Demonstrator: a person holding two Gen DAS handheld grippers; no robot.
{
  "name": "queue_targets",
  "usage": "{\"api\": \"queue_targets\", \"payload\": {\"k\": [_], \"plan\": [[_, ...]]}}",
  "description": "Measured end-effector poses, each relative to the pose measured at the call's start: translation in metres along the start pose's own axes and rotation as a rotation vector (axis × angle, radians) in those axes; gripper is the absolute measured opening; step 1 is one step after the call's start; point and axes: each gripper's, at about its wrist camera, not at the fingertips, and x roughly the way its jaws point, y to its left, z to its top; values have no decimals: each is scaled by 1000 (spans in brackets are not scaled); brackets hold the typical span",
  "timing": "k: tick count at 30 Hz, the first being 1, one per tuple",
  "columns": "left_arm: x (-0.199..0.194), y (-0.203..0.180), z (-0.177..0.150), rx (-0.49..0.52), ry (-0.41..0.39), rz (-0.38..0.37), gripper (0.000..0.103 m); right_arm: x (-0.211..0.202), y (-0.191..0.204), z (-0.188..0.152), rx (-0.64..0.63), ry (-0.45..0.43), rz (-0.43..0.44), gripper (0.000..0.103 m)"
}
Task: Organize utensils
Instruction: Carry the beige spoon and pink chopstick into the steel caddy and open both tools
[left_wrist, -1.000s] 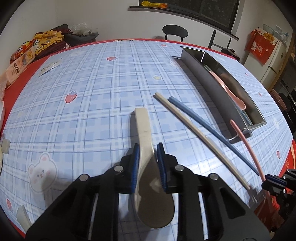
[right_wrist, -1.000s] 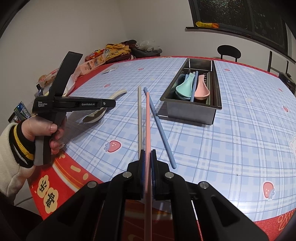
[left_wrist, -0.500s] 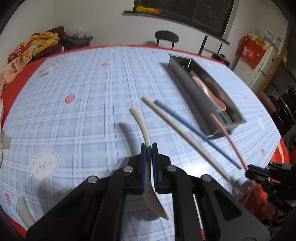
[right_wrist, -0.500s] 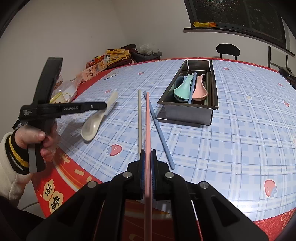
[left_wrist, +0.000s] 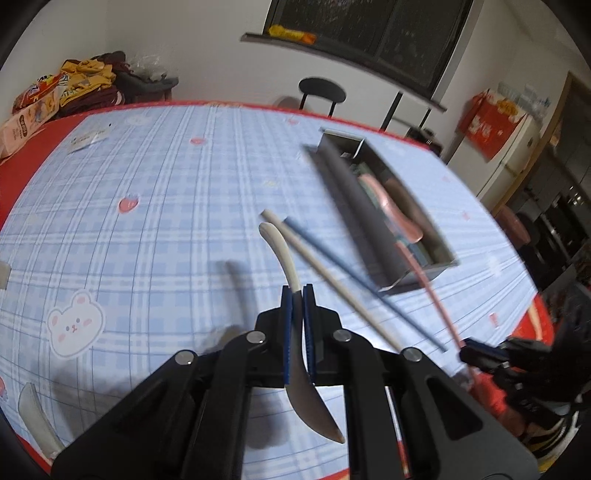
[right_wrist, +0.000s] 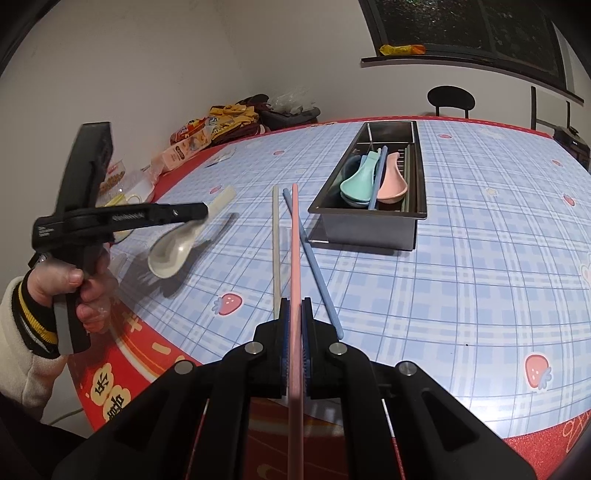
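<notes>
My left gripper (left_wrist: 296, 295) is shut on a cream spoon (left_wrist: 282, 254), held above the table with its bowl (right_wrist: 170, 252) hanging toward me. My right gripper (right_wrist: 294, 306) is shut on a pink chopstick (right_wrist: 294, 240) that points toward the metal utensil tray (right_wrist: 369, 225). A cream chopstick (right_wrist: 275, 240) and a blue chopstick (right_wrist: 314, 266) lie side by side on the blue checked tablecloth, left of the tray. Inside the tray are a mint spoon (right_wrist: 356, 182), a pink spoon (right_wrist: 391, 182) and a blue chopstick. The left gripper (right_wrist: 201, 211) shows in the right wrist view, gripped by a hand (right_wrist: 83, 288).
Snack packets and clothes (right_wrist: 229, 122) are piled at the table's far left corner. A small cup (right_wrist: 129, 184) sits near the left edge. A black chair (right_wrist: 450, 98) stands behind the table. Another cream utensil (left_wrist: 35, 413) lies at the near left edge.
My left gripper has lifted the cream spoon off the table and turned it on edge, moving toward the tray. The right gripper has held the pink chopstick almost still.
</notes>
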Motion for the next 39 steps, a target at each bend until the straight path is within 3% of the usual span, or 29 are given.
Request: {"api": "queue_targets", "payload": {"k": [8, 17, 22, 30, 39], "plan": [[3, -38, 30, 8, -56, -117, 10, -15, -27, 38, 96, -84, 34, 6], [60, -79, 78, -39, -67, -212, 10, 17, -90, 111, 268, -165, -7, 6], [96, -90, 95, -70, -45, -219, 10, 48, -118, 130, 387, -176, -9, 6], [133, -90, 101, -60, -11, -192, 10, 73, -135, 128, 431, -128, 10, 6], [148, -84, 102, -47, 2, -157, 10, 85, -138, 128, 437, -108, -9, 7]]}}
